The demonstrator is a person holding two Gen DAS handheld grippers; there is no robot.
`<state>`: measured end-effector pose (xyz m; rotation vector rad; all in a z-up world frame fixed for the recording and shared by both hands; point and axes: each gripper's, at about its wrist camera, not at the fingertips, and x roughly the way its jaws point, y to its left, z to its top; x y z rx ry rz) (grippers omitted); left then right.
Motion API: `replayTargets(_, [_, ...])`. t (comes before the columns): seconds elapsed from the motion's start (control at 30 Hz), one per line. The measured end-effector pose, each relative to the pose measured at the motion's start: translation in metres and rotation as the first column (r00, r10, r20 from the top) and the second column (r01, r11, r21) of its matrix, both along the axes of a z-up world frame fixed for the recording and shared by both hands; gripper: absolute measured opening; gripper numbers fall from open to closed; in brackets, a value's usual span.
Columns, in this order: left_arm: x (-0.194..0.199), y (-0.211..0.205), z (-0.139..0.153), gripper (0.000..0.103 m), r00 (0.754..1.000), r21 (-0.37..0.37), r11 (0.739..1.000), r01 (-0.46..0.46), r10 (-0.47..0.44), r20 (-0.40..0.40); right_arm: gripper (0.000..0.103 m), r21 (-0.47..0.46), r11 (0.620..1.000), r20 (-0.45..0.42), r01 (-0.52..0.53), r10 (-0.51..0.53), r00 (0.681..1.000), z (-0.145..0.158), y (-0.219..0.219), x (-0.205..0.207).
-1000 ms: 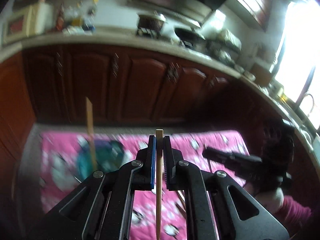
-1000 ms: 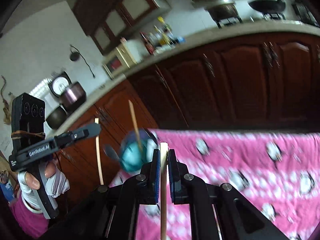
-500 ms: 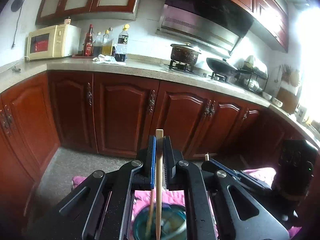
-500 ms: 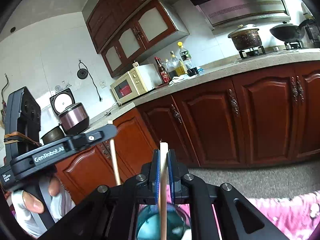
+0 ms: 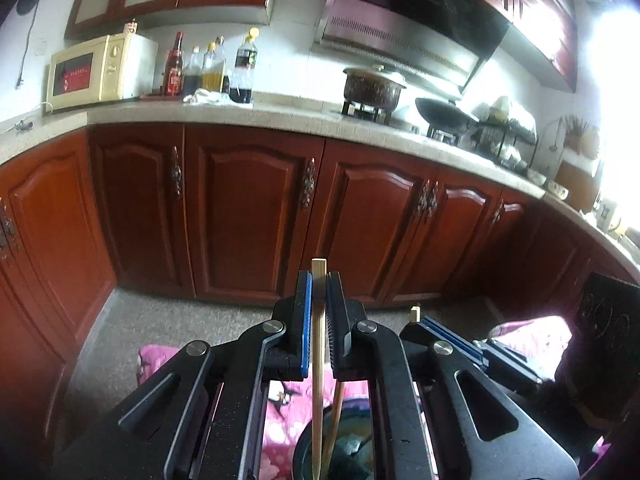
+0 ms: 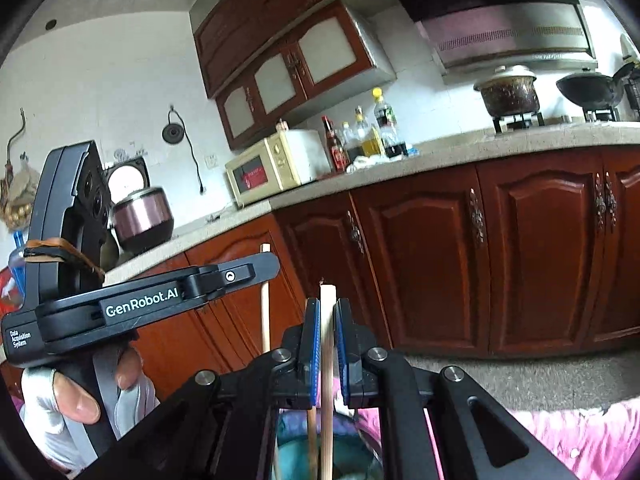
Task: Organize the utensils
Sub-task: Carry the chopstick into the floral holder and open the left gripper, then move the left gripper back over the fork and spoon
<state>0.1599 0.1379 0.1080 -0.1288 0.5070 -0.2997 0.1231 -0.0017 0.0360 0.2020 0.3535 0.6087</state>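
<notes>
My left gripper [image 5: 319, 292] is shut on an upright wooden chopstick [image 5: 318, 380]. Its lower end reaches into a teal cup [image 5: 348, 444] right below the fingers. A second stick [image 5: 338, 408] leans inside that cup. My right gripper [image 6: 327, 308] is shut on another upright chopstick [image 6: 327, 360], just above the same teal cup [image 6: 296, 456], which also holds a stick [image 6: 311, 436]. The two grippers stand side by side: the right gripper [image 5: 418, 322] shows in the left wrist view, and the left gripper [image 6: 268, 266], with its chopstick [image 6: 265, 304], shows in the right wrist view.
The cup stands on a pink cartoon-print cloth [image 5: 280, 412] spread on the grey floor [image 5: 160, 320]. Red-brown cabinets [image 5: 248, 216] run ahead under a counter with a microwave [image 5: 100, 72], bottles [image 5: 212, 68], a pot [image 5: 374, 88] and a wok [image 5: 444, 114]. A gloved hand [image 6: 60, 396] holds the left gripper.
Both grippers have moved forward over the teal cup, which has gone from ahead of the fingers to under them. Each stays shut on its chopstick, and the views now face the cabinets.
</notes>
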Motion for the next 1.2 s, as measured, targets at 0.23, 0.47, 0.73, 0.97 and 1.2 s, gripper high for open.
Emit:
replayTargets(0.23, [-0.008, -0.005, -0.020, 0.006, 0.995, 0.034, 0.999, 0.002, 0.002, -0.103, 0.007, -0.063, 0.997, -0.121, -0.048, 0.040, 0.992, -0.014, -0.018, -0.009])
replayTargets(0.47, [-0.019, -0.004, -0.026, 0.031, 0.986, 0.039, 0.999, -0.030, 0.036, -0.165, 0.032, -0.137, 0.989, -0.209, -0.061, 0.032, 0.977, -0.021, -0.028, -0.017])
replayTargets(0.73, [-0.039, 0.001, -0.014, 0.048, 0.985, 0.048, 0.997, -0.053, 0.061, -0.159, 0.037, -0.183, 0.981, -0.231, -0.061, 0.018, 0.973, -0.019, -0.026, -0.028])
replayTargets(0.97, [-0.057, 0.016, 0.003, 0.066, 0.986, 0.022, 0.996, -0.085, 0.088, -0.140, 0.044, -0.237, 0.970, -0.226, -0.047, -0.008, 0.974, -0.010, -0.026, -0.041])
replayTargets(1.2, [-0.083, 0.013, 0.018, 0.066, 0.986, 0.062, 0.993, -0.098, 0.106, -0.131, 0.046, -0.213, 0.976, -0.274, -0.036, -0.024, 0.961, -0.008, -0.045, -0.054])
